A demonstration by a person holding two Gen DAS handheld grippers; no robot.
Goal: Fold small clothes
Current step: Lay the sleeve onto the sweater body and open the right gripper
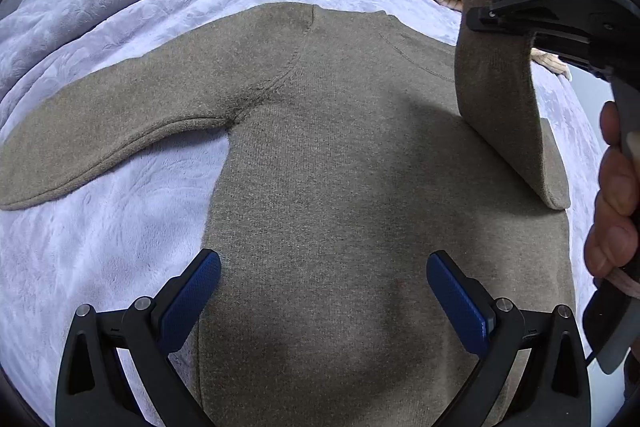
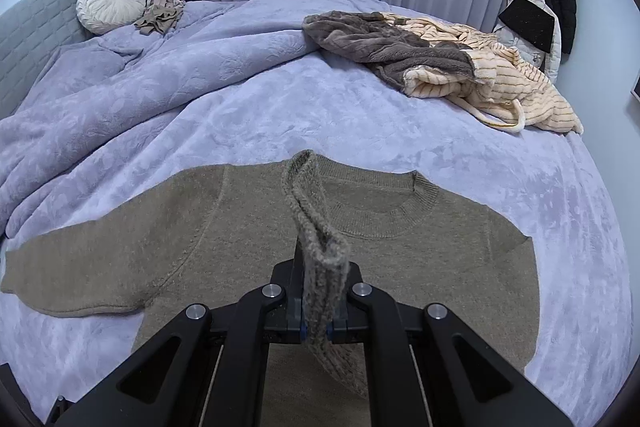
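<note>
So far only the first fold is under way. A taupe knitted sweater [image 1: 340, 155] lies flat on the lavender bed cover [image 2: 360, 123], neckline [image 2: 380, 211] toward the far side of the bed, and its body is smooth and unfolded. The right hand-held gripper [image 2: 318, 311] is clamped on the cuff of the right sleeve [image 1: 500, 95], which is lifted off the bed and held over the right side of the chest; seen from the left wrist, that sleeve stands up from a crease at the sweater's right edge. The left sleeve [image 1: 100, 131] lies stretched out to the side on the cover, untouched. The left hand-held gripper [image 1: 324, 291] hovers over the lower body with its blue pads wide apart and nothing between them. By my reading, laying the right sleeve across, folding in the left one and doubling the body are all left to do. A pile of other clothes [image 2: 440, 63] waits near the far right edge of the bed.
</note>
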